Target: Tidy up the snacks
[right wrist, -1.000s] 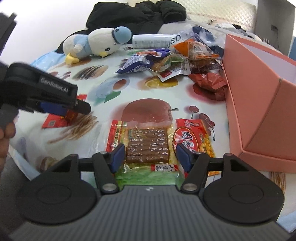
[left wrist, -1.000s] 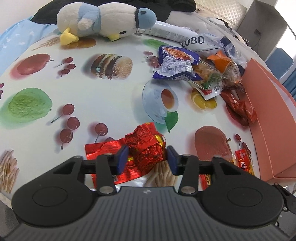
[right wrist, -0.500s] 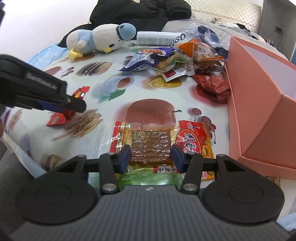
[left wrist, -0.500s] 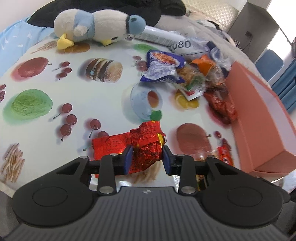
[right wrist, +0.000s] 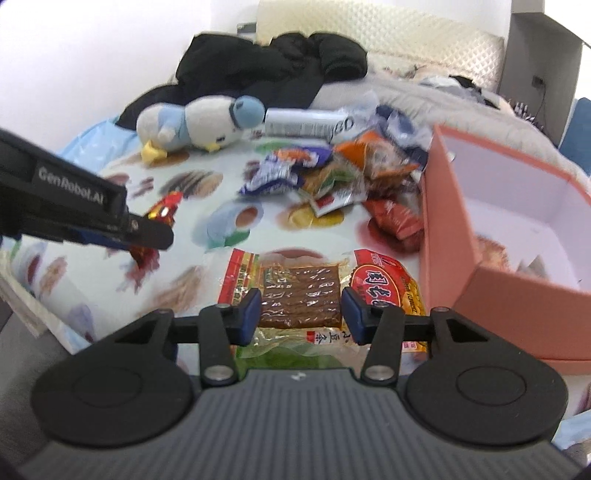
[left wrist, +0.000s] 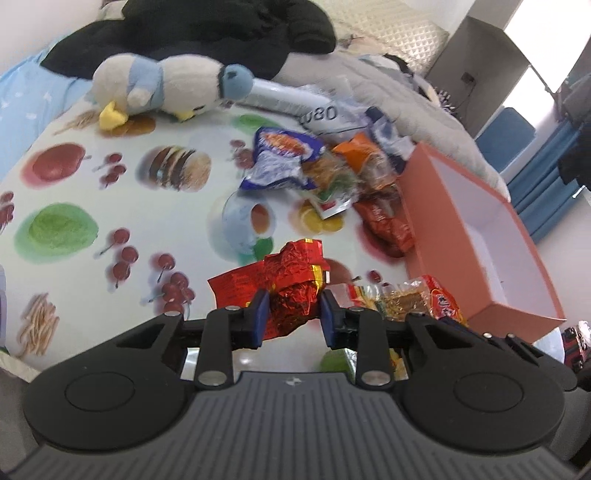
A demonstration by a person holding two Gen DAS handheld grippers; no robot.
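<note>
My left gripper (left wrist: 291, 314) is shut on a crinkled red foil snack packet (left wrist: 295, 280) and holds it above the fruit-print tablecloth (left wrist: 92, 206). In the right wrist view the left gripper (right wrist: 147, 232) shows at the left with the red packet (right wrist: 162, 214). My right gripper (right wrist: 301, 310) is shut on a clear packet of brown strips (right wrist: 299, 291), lifted off the cloth. A red-and-yellow packet (right wrist: 384, 284) lies to its right. The open pink box (right wrist: 498, 236) stands at the right; it also shows in the left wrist view (left wrist: 480, 229).
A pile of snack bags (left wrist: 332, 170) lies at the back beside the box. A stuffed penguin (left wrist: 166, 88) and black clothing (left wrist: 184, 33) lie behind. A white tube (right wrist: 303, 122) lies by the penguin. The table's front edge is near both grippers.
Both grippers have closed on their packets and lifted them; the views now sit higher and look into the pink box.
</note>
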